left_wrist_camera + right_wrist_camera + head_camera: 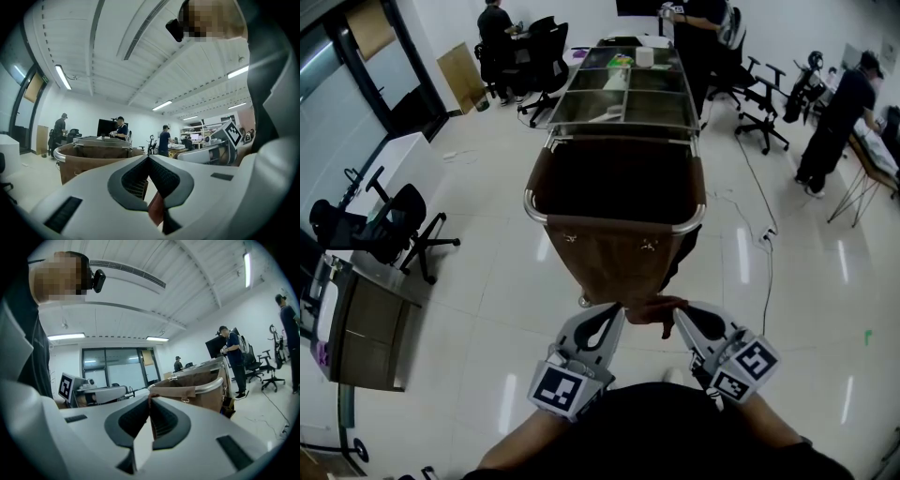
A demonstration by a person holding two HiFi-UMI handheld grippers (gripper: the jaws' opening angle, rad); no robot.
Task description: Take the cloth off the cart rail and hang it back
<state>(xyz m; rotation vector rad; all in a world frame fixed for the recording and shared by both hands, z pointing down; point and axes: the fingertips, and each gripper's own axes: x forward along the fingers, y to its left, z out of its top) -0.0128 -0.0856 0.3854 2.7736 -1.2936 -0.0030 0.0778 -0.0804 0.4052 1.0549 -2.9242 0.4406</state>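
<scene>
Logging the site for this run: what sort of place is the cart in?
Probably an open office or lab workspace: rolling office chairs, people busy along the far side, and a glossy tiled floor around the cart.

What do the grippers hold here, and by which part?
Left gripper and right gripper both pinch the brown cloth by its lower edge, side by side.

Ceiling strip lights (pixel 62 77) give bright, even light, and their streaks glare on the glossy floor (pixel 742 253) beside the cart (pixel 528 202). All 3 views bend strongly toward dark, vignetted edges.
</scene>
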